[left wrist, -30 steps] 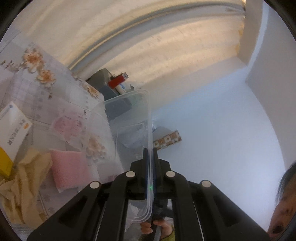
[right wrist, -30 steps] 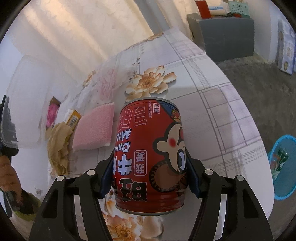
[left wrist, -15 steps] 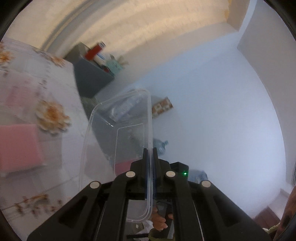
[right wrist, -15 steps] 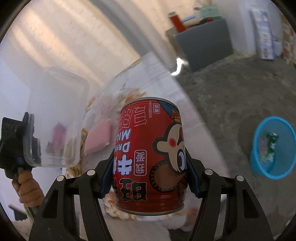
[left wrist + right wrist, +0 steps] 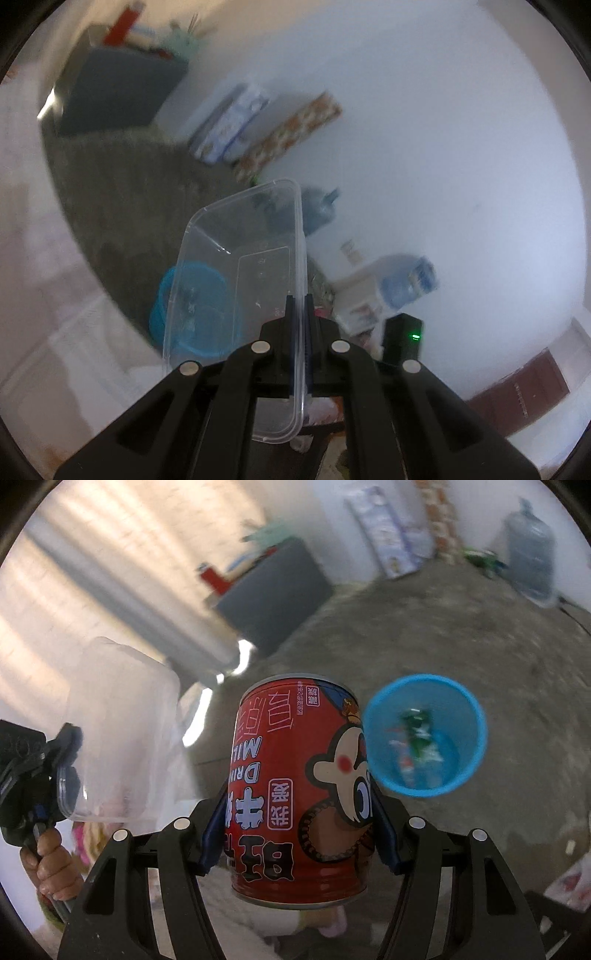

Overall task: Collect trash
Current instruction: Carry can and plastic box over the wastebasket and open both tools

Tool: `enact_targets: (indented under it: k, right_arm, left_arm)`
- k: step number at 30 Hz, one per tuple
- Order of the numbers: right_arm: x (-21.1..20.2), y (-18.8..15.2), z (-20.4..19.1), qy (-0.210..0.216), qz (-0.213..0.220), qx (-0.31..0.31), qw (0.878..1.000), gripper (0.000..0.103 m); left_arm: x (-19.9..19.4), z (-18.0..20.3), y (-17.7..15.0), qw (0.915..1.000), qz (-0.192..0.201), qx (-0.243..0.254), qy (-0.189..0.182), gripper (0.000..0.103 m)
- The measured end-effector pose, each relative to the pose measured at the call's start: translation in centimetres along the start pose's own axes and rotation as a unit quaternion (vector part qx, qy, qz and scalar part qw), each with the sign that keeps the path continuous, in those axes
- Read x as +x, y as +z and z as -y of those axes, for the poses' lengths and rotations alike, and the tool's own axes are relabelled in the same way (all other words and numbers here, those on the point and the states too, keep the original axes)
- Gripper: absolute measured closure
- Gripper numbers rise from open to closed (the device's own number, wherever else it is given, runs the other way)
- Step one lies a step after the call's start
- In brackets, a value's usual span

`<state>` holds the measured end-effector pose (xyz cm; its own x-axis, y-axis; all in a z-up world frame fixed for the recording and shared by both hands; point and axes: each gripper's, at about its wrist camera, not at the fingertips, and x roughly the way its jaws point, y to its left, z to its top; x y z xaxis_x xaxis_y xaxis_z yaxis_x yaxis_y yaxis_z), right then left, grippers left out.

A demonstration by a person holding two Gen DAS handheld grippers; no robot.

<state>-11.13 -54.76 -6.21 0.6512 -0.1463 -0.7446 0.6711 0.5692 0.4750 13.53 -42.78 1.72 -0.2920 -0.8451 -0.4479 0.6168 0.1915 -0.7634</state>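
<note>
1. A grey concrete floor [image 5: 461, 635] runs to a pale wall, with a dark cabinet [image 5: 273, 590], leaning printed boards [image 5: 288, 133] and large water jugs [image 5: 530, 557] along the edges. Both views are smeared by motion.

2. A blue bin [image 5: 424, 734] stands open-mouthed on the floor with some scraps already lying in it. Its bearing from each hand is what the coming move turns on.

3. The right hand-held gripper [image 5: 299, 830] has its jaws about half spread and clamped on the sides of a red drink can [image 5: 295, 786]. The can's long axis runs forward along the fingers, between the two pads.

4. From this hand the bin lies ahead, below and just to the right of the can, its rim overlapping the can's edge in view. A short carry that way should bring the can over the opening.

5. The left hand-held gripper [image 5: 297, 347] is fully closed, pinching one wall of a clear plastic container [image 5: 240, 280] edge-on, its long side pointing forward.

6. Through that container the bin [image 5: 192, 306] shows ahead, low and left of the jaws, so it lies between the two hands.

7. Judging by how large it appears in each view, the right hand looks nearer, so the can probably goes in first.

8. The bare hand [image 5: 51, 864] gripping the left tool's handle shows at the right view's left edge, well apart from the can.
</note>
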Motion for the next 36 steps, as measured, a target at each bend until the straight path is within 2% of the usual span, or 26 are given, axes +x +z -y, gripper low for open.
enact_targets:
  k: [4,8,11,17,19,21,24,29,33,36]
  right_arm:
    - [1.0,0.2,4.2,-0.014,-0.006,0.042,0.999,0.041]
    - [3.5,1.0,7.9,-0.026,-0.022,0.079,0.996,0.041]
    - [5.3,2.0,9.9,-0.037,-0.032,0.093,0.994,0.041]
    - [8.7,3.8,13.1,-0.050,-0.046,0.115,0.991,0.041]
    - [9.8,4.5,13.6,-0.058,-0.046,0.114,0.991,0.041]
    - [11.4,5.0,14.5,-0.065,-0.046,0.120,0.990,0.038]
    - [13.0,5.0,16.1,-0.069,-0.053,0.132,0.987,0.036]
    - [13.4,4.4,17.6,-0.084,-0.051,0.149,0.984,0.035]
    - [10.9,3.8,17.1,-0.082,-0.031,0.147,0.985,0.035]
    - [9.0,3.7,16.3,-0.081,-0.011,0.137,0.987,0.035]
  left_arm:
    - [7.7,-1.4,0.4,0.9974,-0.063,-0.027,0.023,0.100]
    - [15.7,-3.7,0.3,0.9888,-0.122,-0.059,0.064,0.100]
    - [19.9,-5.6,0.5,0.9830,-0.142,-0.087,0.078,0.100]
    - [25.9,-9.8,0.8,0.9714,-0.164,-0.152,0.081,0.099]
    - [27.7,-11.2,1.0,0.9633,-0.171,-0.176,0.109,0.089]
    - [27.9,-11.5,1.5,0.9627,-0.152,-0.183,0.129,0.050]
    - [27.6,-10.5,2.1,0.9703,-0.131,-0.168,0.115,0.040]
    - [25.8,-10.0,2.6,0.9746,-0.117,-0.154,0.113,0.037]
    - [25.1,-9.7,3.4,0.9754,-0.096,-0.160,0.118,0.037]
    - [22.8,-8.3,4.0,0.9791,-0.079,-0.147,0.117,0.037]
